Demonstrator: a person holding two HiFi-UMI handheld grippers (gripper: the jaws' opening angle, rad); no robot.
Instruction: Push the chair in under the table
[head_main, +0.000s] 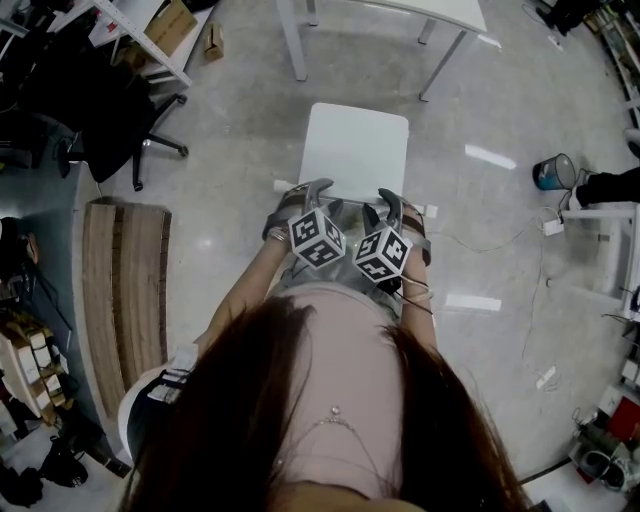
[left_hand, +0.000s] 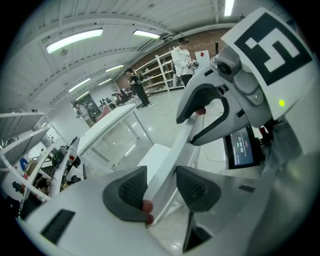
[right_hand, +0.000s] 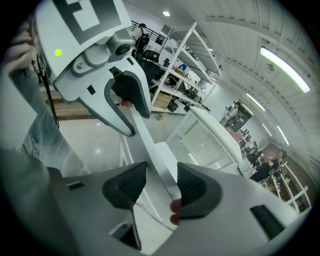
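Chair: white chair (head_main: 355, 150) standing on the floor just in front of the person, its seat well short of the desk's near edge and not yet under it
Desk: white desk (head_main: 440, 10) straight ahead, its legs set wider than the seat, so the gap looks passable
Left gripper: left gripper (head_main: 305, 200) sits on the left part of the backrest (left_hand: 167, 165) top edge, fingers pinching the thin white panel between their ribbed pads
Right gripper: right gripper (head_main: 392, 207) sits on the right part of the same edge, fingers likewise closed over the panel, which fills nearly the whole gap between them
Weight: probably light, a thin moulded seat on slim legs
Stiffness: the panel looks rigid, though a thin back may flex a little under a hard shove
Surface: smooth glossy plastic, so the pads could slip if the grip loosens
Floor: polished and shiny; the legs should slide, but may catch and tip the chair forward
Where to hold: the two-point hold on the top edge suits steering; push low and level, evenly on both sides
Hazard: a thin cable (head_main: 480, 245) lies on the floor to the chair's right
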